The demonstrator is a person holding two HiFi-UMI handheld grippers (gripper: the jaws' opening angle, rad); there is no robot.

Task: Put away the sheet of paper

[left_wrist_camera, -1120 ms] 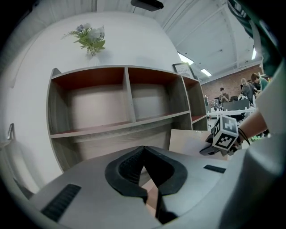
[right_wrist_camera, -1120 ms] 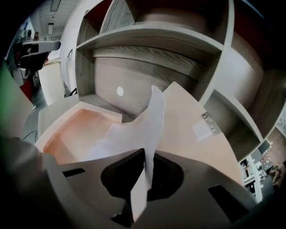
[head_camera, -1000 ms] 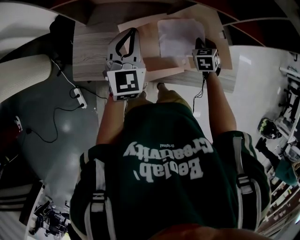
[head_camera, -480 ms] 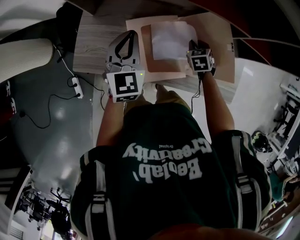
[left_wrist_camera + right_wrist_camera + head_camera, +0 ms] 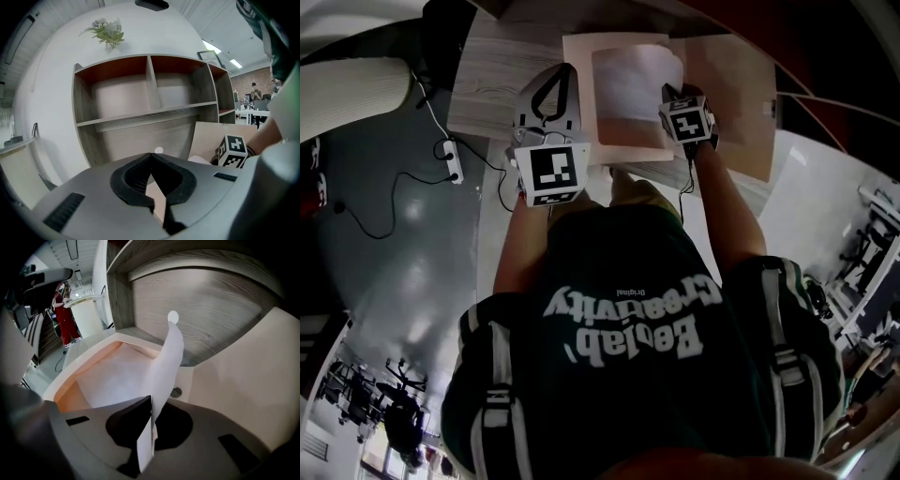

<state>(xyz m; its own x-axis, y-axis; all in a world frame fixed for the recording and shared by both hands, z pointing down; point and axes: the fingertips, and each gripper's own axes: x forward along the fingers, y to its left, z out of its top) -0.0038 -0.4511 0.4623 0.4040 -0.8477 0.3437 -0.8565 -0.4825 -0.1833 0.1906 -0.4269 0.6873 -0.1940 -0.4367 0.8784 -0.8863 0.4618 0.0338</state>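
The left gripper (image 5: 151, 157) has its jaws together, with nothing between them. The right gripper (image 5: 151, 401) has its jaws clamped on one edge of the sheet of paper (image 5: 164, 357). The rest of the sheet bends down into the flat open box (image 5: 65, 376) on the desk (image 5: 487, 84). Behind them stands a wooden shelf (image 5: 150, 117).
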